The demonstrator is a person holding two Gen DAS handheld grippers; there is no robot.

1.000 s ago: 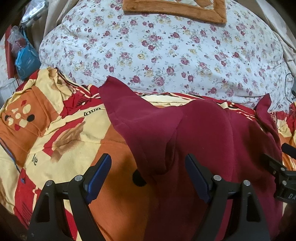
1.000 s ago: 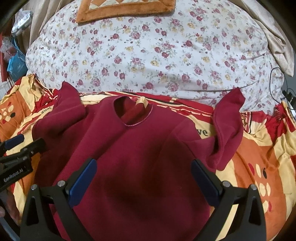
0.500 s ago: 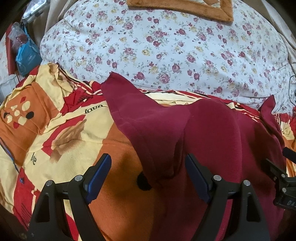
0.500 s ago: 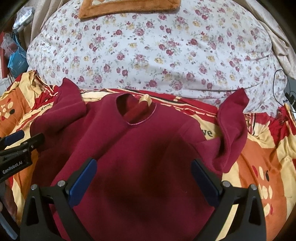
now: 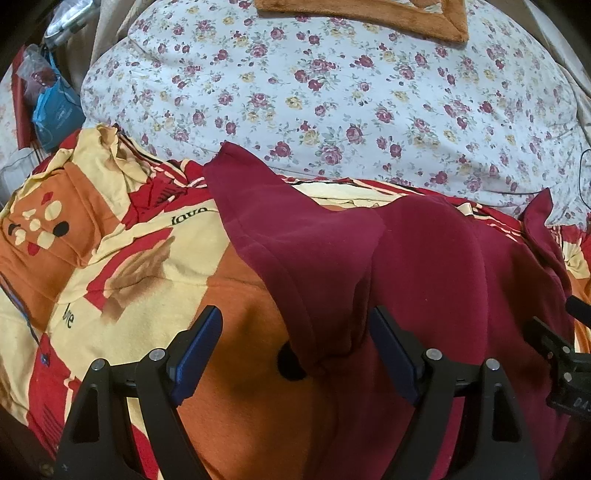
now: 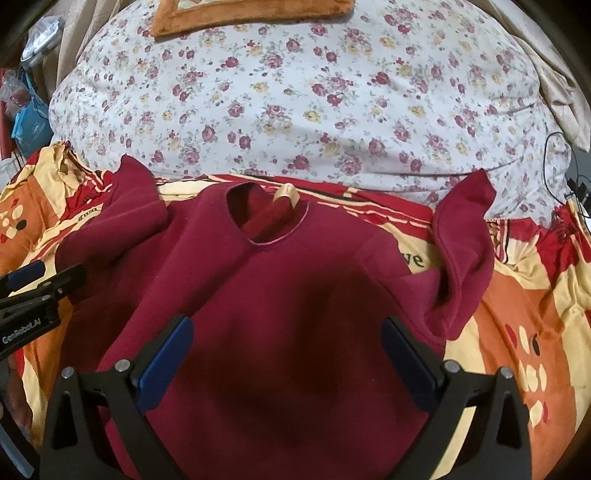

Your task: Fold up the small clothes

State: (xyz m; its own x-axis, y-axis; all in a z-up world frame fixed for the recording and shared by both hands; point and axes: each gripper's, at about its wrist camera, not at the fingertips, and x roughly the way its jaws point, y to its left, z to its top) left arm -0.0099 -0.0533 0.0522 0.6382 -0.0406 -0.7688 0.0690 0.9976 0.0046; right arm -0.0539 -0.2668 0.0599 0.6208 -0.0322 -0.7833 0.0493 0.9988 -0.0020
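A small maroon sweatshirt lies front up on a patterned blanket, neck hole away from me, both sleeves bent upward. In the left wrist view its left sleeve drapes down between the fingers of my left gripper, which stands open above the blanket with nothing held. My right gripper hovers open over the middle of the sweatshirt body. The right sleeve is crumpled and stands up at the right. The left gripper's tip shows at the left edge of the right wrist view.
An orange, red and yellow blanket covers the bed. Behind it lies a bulky floral duvet with an orange mat on top. A blue bag and clutter sit at the far left. A black cable runs at right.
Both views have shifted slightly forward and down over the sweatshirt. The sweatshirt lies as before and both grippers stay open.
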